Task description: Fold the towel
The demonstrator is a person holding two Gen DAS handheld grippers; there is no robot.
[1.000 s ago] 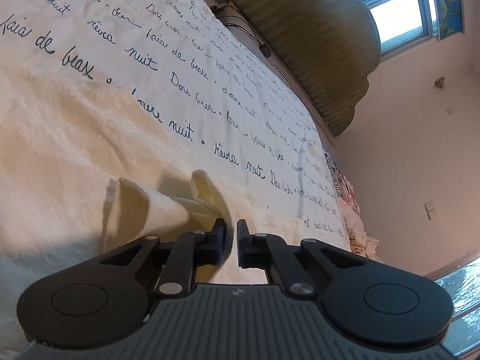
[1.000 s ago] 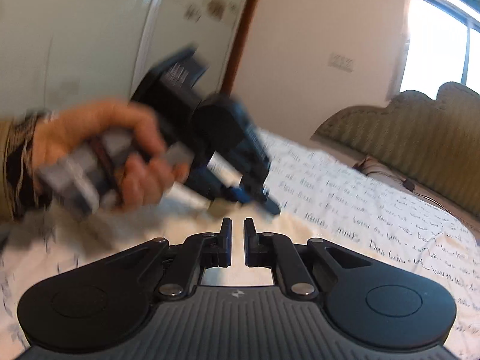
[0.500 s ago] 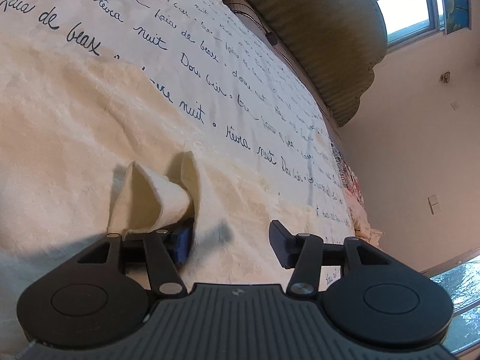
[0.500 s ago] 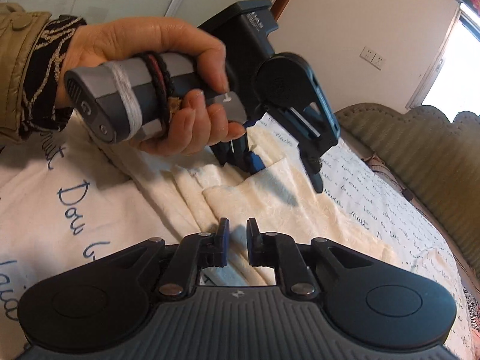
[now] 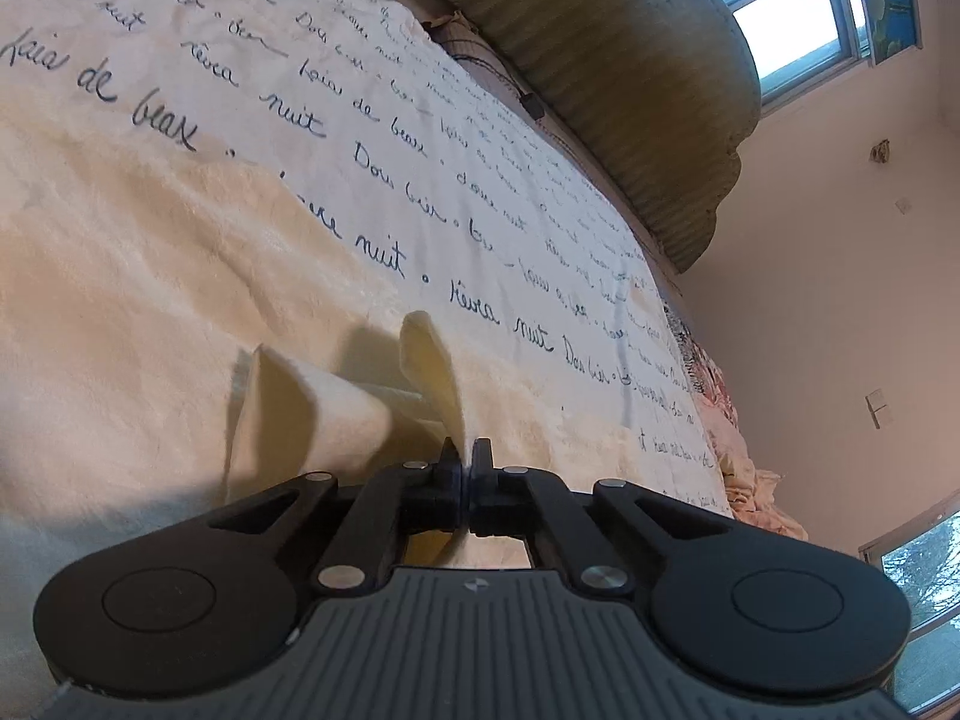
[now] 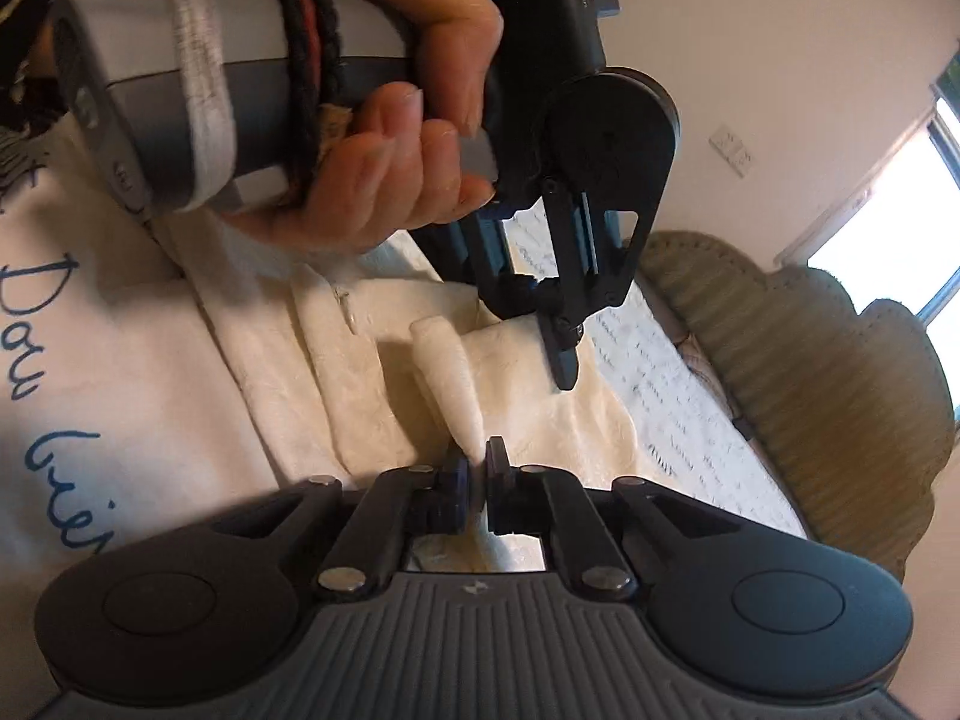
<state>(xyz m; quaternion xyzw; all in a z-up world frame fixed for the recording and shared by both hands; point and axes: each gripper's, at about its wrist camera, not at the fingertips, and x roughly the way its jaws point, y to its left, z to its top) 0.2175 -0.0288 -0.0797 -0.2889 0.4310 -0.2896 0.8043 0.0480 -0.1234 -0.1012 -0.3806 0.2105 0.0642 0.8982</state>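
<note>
A cream towel (image 5: 150, 276) lies spread on a white bed sheet (image 5: 420, 120) printed with dark script. My left gripper (image 5: 465, 468) is shut on a raised pinch of the towel, and a loose flap stands up just left of it. In the right wrist view the towel (image 6: 372, 396) lies in folds, and my right gripper (image 6: 477, 468) is shut on a narrow upright ridge of it. Beyond that, a person's hand (image 6: 390, 180) holds the left gripper (image 6: 558, 354) down on the towel.
An olive ribbed headboard (image 5: 630, 90) runs along the far side of the bed, with a dark cable at its base. Crumpled pinkish bedding (image 5: 744, 480) lies at the bed's far corner. Windows and pale walls stand behind. The sheet (image 6: 90, 390) extends to the left.
The left gripper opened half a second ago and has since shut on a towel pinch. The right gripper swung down toward the towel and now grips a ridge of it.
</note>
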